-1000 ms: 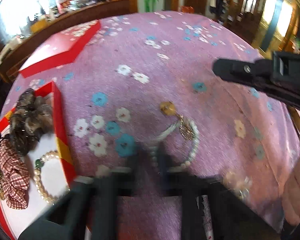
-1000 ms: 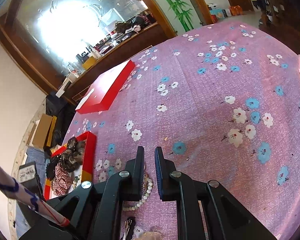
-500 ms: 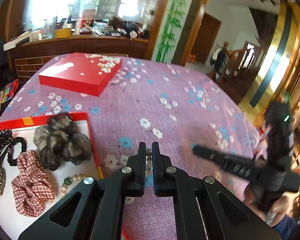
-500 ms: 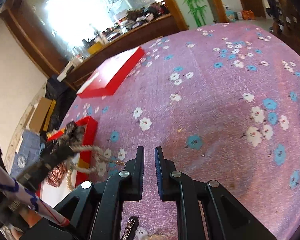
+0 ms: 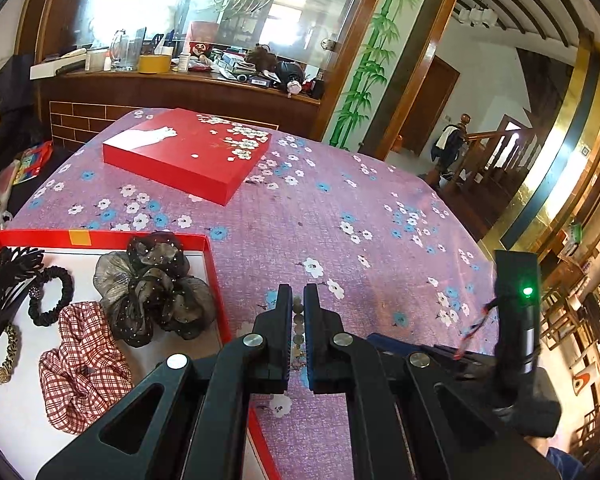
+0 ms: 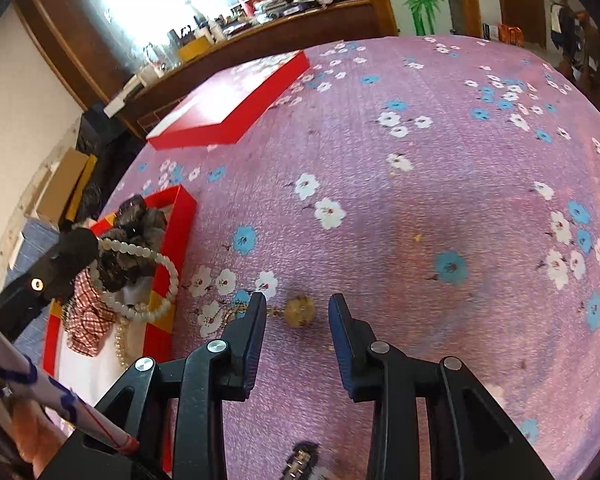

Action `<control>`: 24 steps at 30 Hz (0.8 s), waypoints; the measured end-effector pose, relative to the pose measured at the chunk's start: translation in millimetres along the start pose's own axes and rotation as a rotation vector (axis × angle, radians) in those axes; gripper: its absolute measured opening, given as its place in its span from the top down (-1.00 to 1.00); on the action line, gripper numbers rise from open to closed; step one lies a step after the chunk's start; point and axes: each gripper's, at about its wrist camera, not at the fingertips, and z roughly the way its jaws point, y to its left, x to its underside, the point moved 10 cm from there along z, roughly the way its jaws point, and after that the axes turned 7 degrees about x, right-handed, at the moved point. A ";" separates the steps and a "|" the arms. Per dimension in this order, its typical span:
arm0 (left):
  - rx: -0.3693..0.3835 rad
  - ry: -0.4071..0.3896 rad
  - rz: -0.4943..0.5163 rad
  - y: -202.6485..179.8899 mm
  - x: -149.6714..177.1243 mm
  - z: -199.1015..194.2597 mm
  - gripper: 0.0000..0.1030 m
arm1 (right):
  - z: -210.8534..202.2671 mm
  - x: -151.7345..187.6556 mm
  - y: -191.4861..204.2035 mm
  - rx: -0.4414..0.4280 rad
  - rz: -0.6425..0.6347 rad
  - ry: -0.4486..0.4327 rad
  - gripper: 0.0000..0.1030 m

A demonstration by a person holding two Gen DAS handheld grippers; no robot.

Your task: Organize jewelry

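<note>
My left gripper [image 5: 297,300] is shut on a pearl necklace [image 5: 297,322]; its beads show between the jaws. In the right wrist view the left gripper [image 6: 76,246] holds the pearl necklace [image 6: 162,278] hanging over the right edge of the open red box [image 6: 182,224]. A gold pendant [image 6: 299,310] on a thin chain trails from the necklace and lies on the cloth. My right gripper [image 6: 297,308] is open, its jaws on either side of the pendant. The open red box [image 5: 216,276] holds a dark flower bow [image 5: 156,284], a plaid scrunchie [image 5: 82,364] and black hair ties [image 5: 48,296].
The red box lid [image 5: 188,152] lies at the far side of the purple flowered tablecloth [image 5: 340,208]. A small dark metal piece [image 6: 300,460] lies on the cloth below my right gripper. A wooden counter with clutter stands behind the table.
My left gripper closed on the pearl necklace, lifted it off the cloth and carried it left over the red box. My right gripper opened and now straddles the gold pendant.
</note>
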 end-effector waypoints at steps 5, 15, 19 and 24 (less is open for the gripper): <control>0.007 0.009 -0.010 0.8 2.0 1.5 0.90 | 12.9 2.2 4.5 0.102 -0.048 0.004 0.59; 0.010 0.022 0.008 -5.3 6.8 4.7 0.90 | -10.7 0.6 -1.5 0.140 -0.093 -0.062 0.83; 0.030 0.025 0.019 -12.7 8.0 5.0 0.90 | -47.3 -4.8 -21.2 0.149 -0.060 -0.165 0.83; 0.056 0.030 0.075 -32.0 13.3 5.9 0.90 | -86.9 -17.1 -53.3 0.119 0.037 -0.297 0.83</control>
